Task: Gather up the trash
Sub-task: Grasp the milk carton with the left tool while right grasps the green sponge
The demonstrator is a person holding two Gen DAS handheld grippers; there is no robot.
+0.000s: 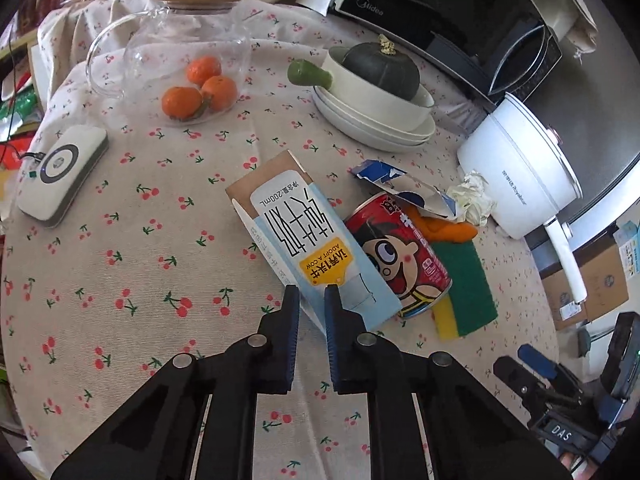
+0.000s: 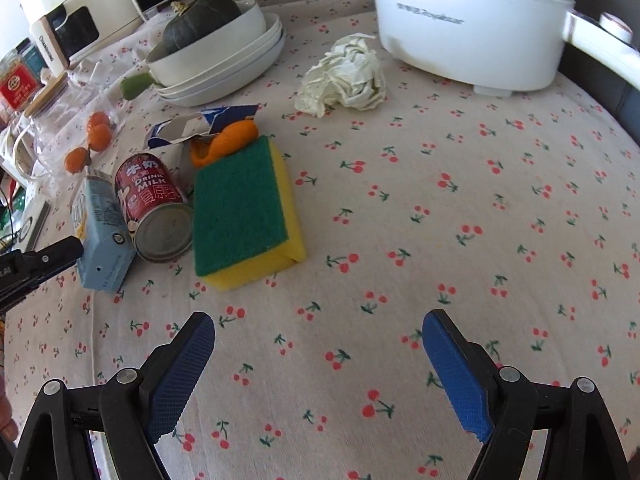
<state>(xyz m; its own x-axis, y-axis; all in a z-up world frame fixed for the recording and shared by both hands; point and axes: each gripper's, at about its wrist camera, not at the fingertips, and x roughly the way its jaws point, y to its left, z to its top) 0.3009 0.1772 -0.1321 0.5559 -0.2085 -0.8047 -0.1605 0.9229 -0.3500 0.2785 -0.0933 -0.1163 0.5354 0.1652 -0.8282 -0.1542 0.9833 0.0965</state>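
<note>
Left fingers [image 1: 334, 312]: nearly shut, pinching the carton's [image 1: 304, 240] near flap.
Carton: lying flat, touching the can [image 1: 400, 256].
Can: on its side, against the sponge [image 2: 240, 208].
Right gripper [image 2: 318, 336]: wide open, empty, over bare cloth [image 2: 480, 200].
Advice: lift slowly, pinch looks thin; aim right at tissue [image 2: 344, 76].

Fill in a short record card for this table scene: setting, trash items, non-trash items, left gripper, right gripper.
setting: table under a cherry-print cloth
trash items: milk carton, red drink can, torn blue wrapper, orange peel, crumpled tissue
non-trash items: sponge, squash in stacked bowls, tangerines, white cooker
left gripper: shut on the milk carton's near end
right gripper: open, holding nothing, above bare cloth
</note>
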